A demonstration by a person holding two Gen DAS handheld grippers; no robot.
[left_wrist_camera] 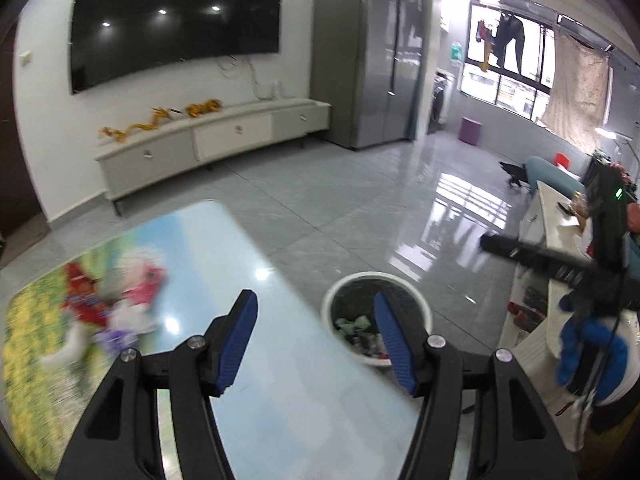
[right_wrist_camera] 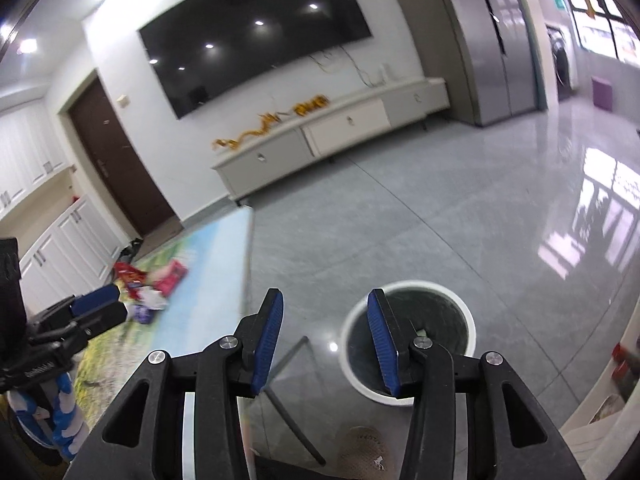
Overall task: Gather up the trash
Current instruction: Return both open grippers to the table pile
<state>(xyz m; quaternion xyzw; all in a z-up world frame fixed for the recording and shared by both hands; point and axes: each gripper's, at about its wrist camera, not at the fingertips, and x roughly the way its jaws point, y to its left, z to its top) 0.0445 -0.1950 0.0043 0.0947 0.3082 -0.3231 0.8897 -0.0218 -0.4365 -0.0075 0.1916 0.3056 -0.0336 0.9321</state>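
Note:
A blurred heap of wrappers (left_wrist_camera: pixel 108 312), red, pink, white and purple, lies on the picture-printed table (left_wrist_camera: pixel 224 264). It also shows in the right wrist view (right_wrist_camera: pixel 150 284). A white trash bin (left_wrist_camera: pixel 376 316) with a dark liner and some trash inside stands on the floor beside the table's right edge; it also shows in the right wrist view (right_wrist_camera: pixel 408 332). My left gripper (left_wrist_camera: pixel 314 306) is open and empty above the table's right edge. My right gripper (right_wrist_camera: pixel 326 306) is open and empty over the floor, by the bin. The left gripper also shows at the left of the right wrist view (right_wrist_camera: pixel 96 308).
A low white TV cabinet (left_wrist_camera: pixel 216 136) stands against the far wall under a wall TV (left_wrist_camera: pixel 176 20). A grey tall cabinet (left_wrist_camera: pixel 368 56) stands right of it. A white shelf unit (left_wrist_camera: pixel 560 240) with clutter is to the right. The tiled floor (left_wrist_camera: pixel 360 200) lies between.

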